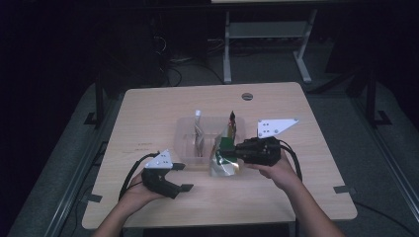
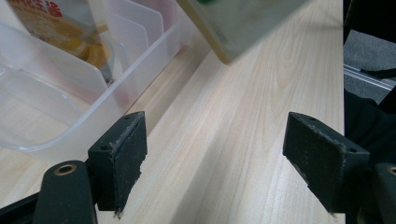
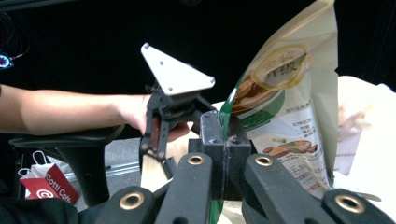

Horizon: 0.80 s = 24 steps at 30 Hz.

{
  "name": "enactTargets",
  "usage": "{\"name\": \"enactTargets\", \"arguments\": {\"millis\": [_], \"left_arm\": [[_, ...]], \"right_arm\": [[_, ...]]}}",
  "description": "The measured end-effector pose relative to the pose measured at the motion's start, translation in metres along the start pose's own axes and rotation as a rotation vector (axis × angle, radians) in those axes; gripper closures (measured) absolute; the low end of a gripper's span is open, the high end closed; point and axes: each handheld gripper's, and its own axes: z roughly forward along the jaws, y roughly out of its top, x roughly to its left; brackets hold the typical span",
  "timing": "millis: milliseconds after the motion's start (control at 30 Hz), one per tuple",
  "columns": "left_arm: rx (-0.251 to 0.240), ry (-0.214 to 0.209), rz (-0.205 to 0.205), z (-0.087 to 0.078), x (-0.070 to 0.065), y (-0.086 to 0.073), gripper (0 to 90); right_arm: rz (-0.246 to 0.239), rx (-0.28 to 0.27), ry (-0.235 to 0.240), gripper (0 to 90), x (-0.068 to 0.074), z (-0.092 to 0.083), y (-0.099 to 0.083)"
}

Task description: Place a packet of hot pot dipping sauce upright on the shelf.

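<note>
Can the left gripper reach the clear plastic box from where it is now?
Probably yes. The left gripper stands open with nothing between its jaws, and only bare table lies between it and the plastic box. The snack bag, pinched by the right gripper, hangs to one side.

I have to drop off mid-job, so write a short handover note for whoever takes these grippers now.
Right gripper: shut on the edge of the snack pouch, which hangs clear of the table by the front right corner of the clear divided bin.
Left gripper: open, nothing between its pads, resting low over the table to the left of the bin's front.
In the bin: one packet stands in a left slot and another at the right rear.
Done: the pouch is gripped and lifted.
Left: probably slotting the pouch into a free compartment and letting go; the left gripper can steady the bin.
</note>
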Motion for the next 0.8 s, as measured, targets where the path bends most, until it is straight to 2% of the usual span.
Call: {"name": "enactTargets", "arguments": {"millis": [167,367,533,800], "left_arm": [[0.011,0.008,0.009,0.001,0.000,-0.001,20.6],[0.007,0.011,0.002,0.001,0.001,-0.001,20.1],[0.013,0.010,0.003,0.001,0.001,-0.002,20.1],[0.018,0.011,0.004,0.002,0.001,-0.002,20.1]], "right_arm": [[-0.023,-0.004,-0.022,90.0,-0.011,0.002,0.012],[-0.028,-0.024,-0.058,89.9,-0.027,0.002,0.023],[-0.024,-0.026,-0.081,89.9,-0.037,0.000,0.025],[-0.013,-0.004,-0.098,89.9,-0.044,-0.002,0.019]]}}
